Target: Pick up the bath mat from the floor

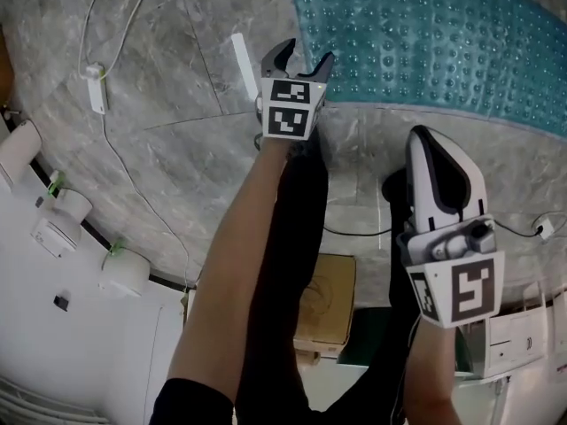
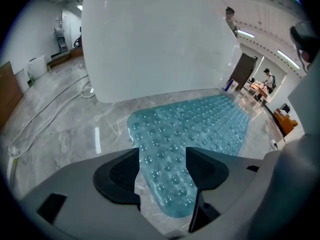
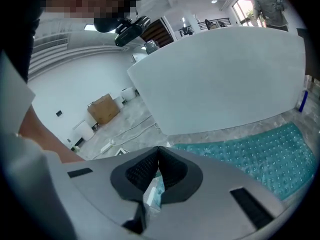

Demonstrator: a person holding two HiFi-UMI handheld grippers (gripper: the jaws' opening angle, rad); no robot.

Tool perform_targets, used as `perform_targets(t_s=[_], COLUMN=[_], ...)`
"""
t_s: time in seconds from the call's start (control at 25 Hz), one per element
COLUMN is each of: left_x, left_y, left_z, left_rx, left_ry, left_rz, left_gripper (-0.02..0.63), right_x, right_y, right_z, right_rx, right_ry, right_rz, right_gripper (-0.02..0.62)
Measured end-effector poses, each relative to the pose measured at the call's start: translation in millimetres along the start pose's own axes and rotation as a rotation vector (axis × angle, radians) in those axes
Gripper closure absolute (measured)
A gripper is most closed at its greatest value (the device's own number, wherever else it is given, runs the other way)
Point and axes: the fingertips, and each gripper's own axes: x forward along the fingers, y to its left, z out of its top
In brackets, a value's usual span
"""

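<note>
While the teal bath mat lies unlifted on the floor, left gripper hovers, jaws apart, over its near corner; right gripper closed, empty.

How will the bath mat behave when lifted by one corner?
The bath mat looks thin and lies flat on the floor, so it will probably droop and fold. Its glossy, bumpy surface may be slippery. Thin, so likely light.
</note>
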Motion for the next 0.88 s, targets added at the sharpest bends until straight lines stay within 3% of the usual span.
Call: perform_targets(t_s=[0.28,0.48,0.72,0.88], left_x=[57,84,109,114], left_y=[27,39,36,39], left_z=[-37,-44,-43,-46], left_rx=[-0.096,-0.192,-0.295,-0.321], left_ry=[0.08,0.05,0.066,0.069], left_rz=[0.042,0.115,0.12,0.193], left_gripper=[0.27,0.255,0.248,0.238], right_x=[22,32,36,39], right_y=[-9,-4,-18,-21], right_z=[-1,-7,6,10], right_rx=[0.038,-0.038,0.024,0.04], right_ry=[-0.015,0.013,-0.027,-0.029], right_rz=[0.019,0.042,0.033,0.031], right_gripper=[0.581,0.581,0.581,0.581])
